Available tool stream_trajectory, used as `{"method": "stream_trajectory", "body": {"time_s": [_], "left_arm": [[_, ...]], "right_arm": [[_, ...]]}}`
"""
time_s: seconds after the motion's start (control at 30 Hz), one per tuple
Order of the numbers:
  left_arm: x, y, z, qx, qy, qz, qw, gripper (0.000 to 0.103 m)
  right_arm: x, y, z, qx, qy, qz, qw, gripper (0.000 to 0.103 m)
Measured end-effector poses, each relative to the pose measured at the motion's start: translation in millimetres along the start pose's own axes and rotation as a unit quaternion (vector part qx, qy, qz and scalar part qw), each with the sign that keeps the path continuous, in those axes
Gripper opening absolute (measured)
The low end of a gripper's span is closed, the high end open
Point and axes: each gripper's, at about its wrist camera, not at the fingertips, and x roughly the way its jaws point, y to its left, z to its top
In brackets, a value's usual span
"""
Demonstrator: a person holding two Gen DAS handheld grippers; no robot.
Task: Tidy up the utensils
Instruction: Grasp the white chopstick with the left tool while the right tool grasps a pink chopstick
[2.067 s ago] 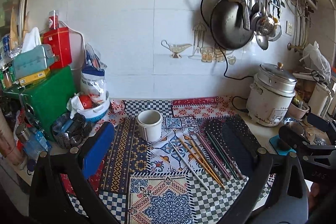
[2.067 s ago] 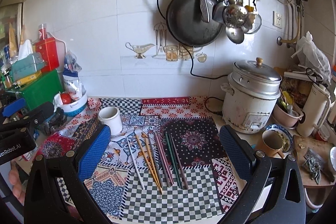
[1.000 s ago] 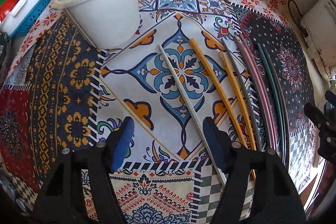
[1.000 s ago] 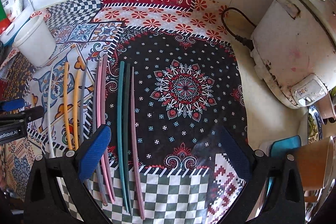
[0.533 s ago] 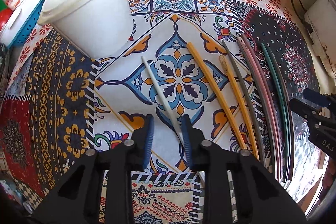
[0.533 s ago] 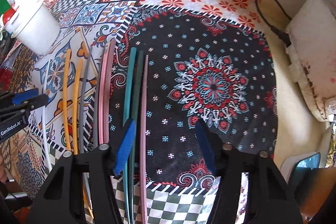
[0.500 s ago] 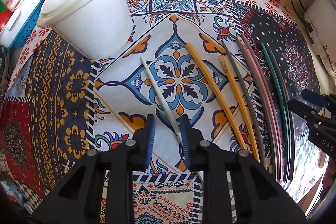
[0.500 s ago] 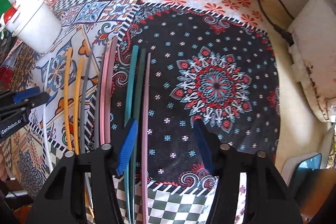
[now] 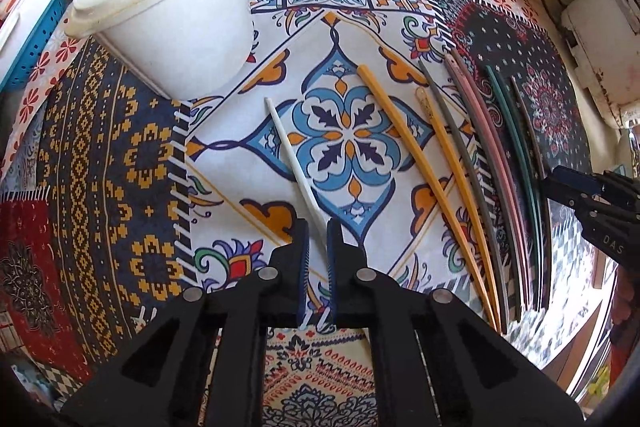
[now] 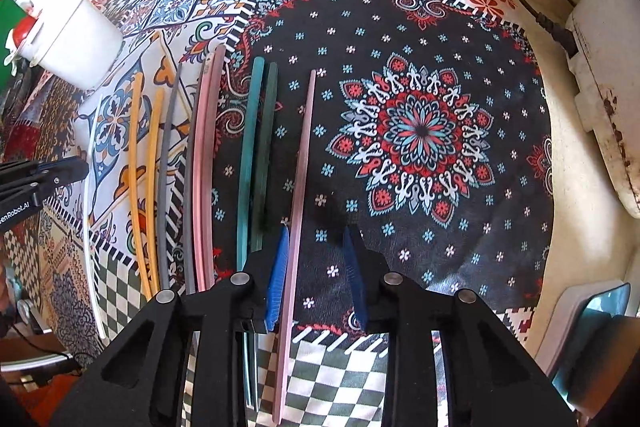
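Note:
Several chopsticks lie in a row on a patchwork cloth. My left gripper (image 9: 318,227) is shut on the white chopstick (image 9: 289,151), the leftmost one, near its lower end. A white cup (image 9: 168,7) stands upright behind it, to the left. To the right lie two yellow chopsticks (image 9: 416,155), a grey one, pink and green ones. My right gripper (image 10: 316,239) is partly open low over the cloth, with a single pink chopstick (image 10: 302,163) between its jaws, close to the left pad. The green pair (image 10: 258,147) lies just left of it.
A rice cooker (image 10: 600,107) with its black cord (image 10: 536,3) stands at the right edge of the cloth. A blue basket (image 9: 28,39) sits left of the cup. A brown mug and a teal pad (image 10: 592,323) are at the lower right.
My left gripper has closed further and now pinches the white chopstick. My right gripper has narrowed and come lower around the single pink chopstick.

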Motion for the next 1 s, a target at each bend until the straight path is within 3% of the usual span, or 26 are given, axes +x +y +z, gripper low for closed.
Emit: {"method": "stream_trajectory", "body": {"time_s": [0.2,0.37,0.43,0.6,0.63,0.7,0.83,1.0], "left_arm": [[-2,-5,-22,0.016,0.002,0.006,0.9998,0.027],[3,-29,-27,0.055,-0.013,0.036,0.9977,0.032],[4,-29,-25,0.052,-0.013,0.032,0.998,0.03],[3,-22,-20,0.072,-0.013,0.034,0.9967,0.011],[2,-17,-19,0.074,-0.011,0.029,0.9968,0.01],[0,-8,-17,0.074,-0.006,0.016,0.9971,0.007],[1,-1,-12,0.084,0.001,0.018,0.9963,0.003],[-2,12,-11,0.06,0.003,0.017,0.9981,0.003]], "right_arm": [[0,12,-16,-0.028,-0.005,-0.028,0.999,0.026],[1,19,-20,-0.036,-0.012,-0.036,0.999,0.028],[1,20,-20,-0.041,-0.015,-0.038,0.998,0.026],[3,23,-13,-0.042,-0.02,-0.035,0.998,0.019],[4,23,-11,-0.043,-0.022,-0.034,0.998,0.012],[3,24,-6,-0.045,-0.022,-0.031,0.998,0.007],[2,26,-2,-0.048,-0.023,-0.013,0.998,0.006],[-1,18,6,-0.026,-0.025,0.014,0.999,0.005]]}}
